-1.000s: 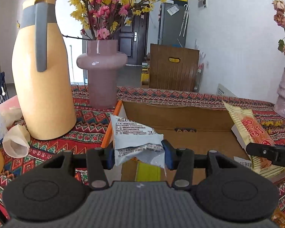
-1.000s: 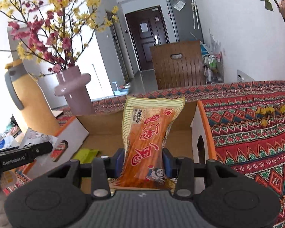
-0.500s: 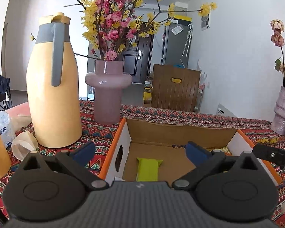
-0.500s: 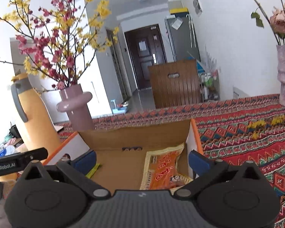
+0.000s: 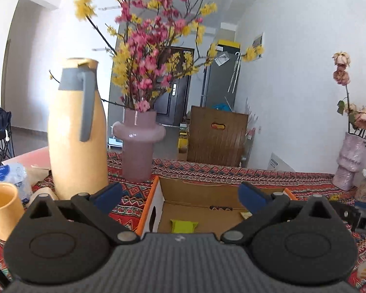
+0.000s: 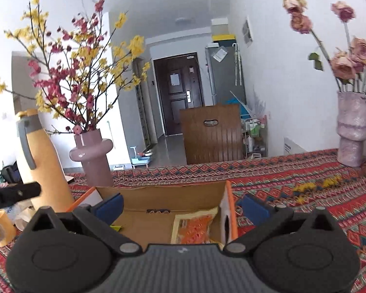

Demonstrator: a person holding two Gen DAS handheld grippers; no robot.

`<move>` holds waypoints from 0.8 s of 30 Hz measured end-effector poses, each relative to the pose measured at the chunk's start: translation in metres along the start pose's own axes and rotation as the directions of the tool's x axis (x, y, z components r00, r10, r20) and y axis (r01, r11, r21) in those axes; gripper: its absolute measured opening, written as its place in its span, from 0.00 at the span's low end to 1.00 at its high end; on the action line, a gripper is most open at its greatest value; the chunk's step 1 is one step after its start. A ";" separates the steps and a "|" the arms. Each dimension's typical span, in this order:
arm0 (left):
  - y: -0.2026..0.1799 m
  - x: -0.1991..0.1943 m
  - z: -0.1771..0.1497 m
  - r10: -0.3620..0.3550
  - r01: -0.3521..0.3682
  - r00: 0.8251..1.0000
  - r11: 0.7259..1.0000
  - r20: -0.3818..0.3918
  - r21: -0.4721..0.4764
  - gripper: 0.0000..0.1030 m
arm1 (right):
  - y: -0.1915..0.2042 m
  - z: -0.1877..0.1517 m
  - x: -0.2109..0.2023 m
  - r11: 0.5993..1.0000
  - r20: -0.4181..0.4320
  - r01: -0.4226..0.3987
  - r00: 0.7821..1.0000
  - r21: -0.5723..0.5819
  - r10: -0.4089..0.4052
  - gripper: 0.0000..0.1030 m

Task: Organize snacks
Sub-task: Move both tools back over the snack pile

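An open cardboard box with orange edges (image 5: 147, 210) sits on the patterned tablecloth; it also shows in the right wrist view (image 6: 163, 199). Inside lie a green snack packet (image 5: 184, 225) and an orange-and-yellow snack bag (image 6: 195, 227). My left gripper (image 5: 180, 196) is open and empty, held above the box's near side. My right gripper (image 6: 181, 206) is open and empty above the box, over the orange bag. The white snack packet is hidden from view.
A tall yellow jug (image 5: 76, 144) and a pink vase of flowers (image 5: 138, 144) stand left of the box. A yellow cup (image 5: 2, 210) is at the far left. A second pink vase (image 6: 351, 131) stands at the right on the tablecloth (image 6: 305, 183).
Both grippers opened and let go of their snacks, which dropped into the box. Both grippers then rose and pulled back from the box.
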State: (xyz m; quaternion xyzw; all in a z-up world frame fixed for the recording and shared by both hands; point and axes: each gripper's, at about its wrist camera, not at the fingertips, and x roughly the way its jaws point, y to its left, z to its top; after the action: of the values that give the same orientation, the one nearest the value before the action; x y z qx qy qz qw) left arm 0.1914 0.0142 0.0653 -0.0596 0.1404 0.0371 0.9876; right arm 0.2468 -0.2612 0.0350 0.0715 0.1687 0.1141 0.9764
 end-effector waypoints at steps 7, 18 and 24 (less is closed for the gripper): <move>0.015 -0.043 -0.032 -0.016 0.016 0.998 1.000 -0.055 0.005 1.00 | -0.002 -0.036 -0.049 1.000 -0.050 0.004 0.999 0.006 -0.003 1.00; 0.051 -0.063 -0.103 0.009 -0.005 0.992 0.999 -0.128 0.037 1.00 | 0.001 -0.115 -0.096 0.998 -0.187 0.006 0.982 0.062 0.006 1.00; 0.053 -0.059 -0.113 0.021 -0.017 0.993 0.999 -0.114 0.035 1.00 | -0.002 -0.129 -0.110 0.998 -0.189 0.028 0.982 0.055 -0.017 1.00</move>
State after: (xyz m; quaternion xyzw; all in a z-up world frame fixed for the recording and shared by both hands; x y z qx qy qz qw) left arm 0.0988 0.0493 -0.0319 -0.0434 0.1980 0.0404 0.9784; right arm 0.1014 -0.2776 -0.0507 0.0867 0.2646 0.1044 0.9548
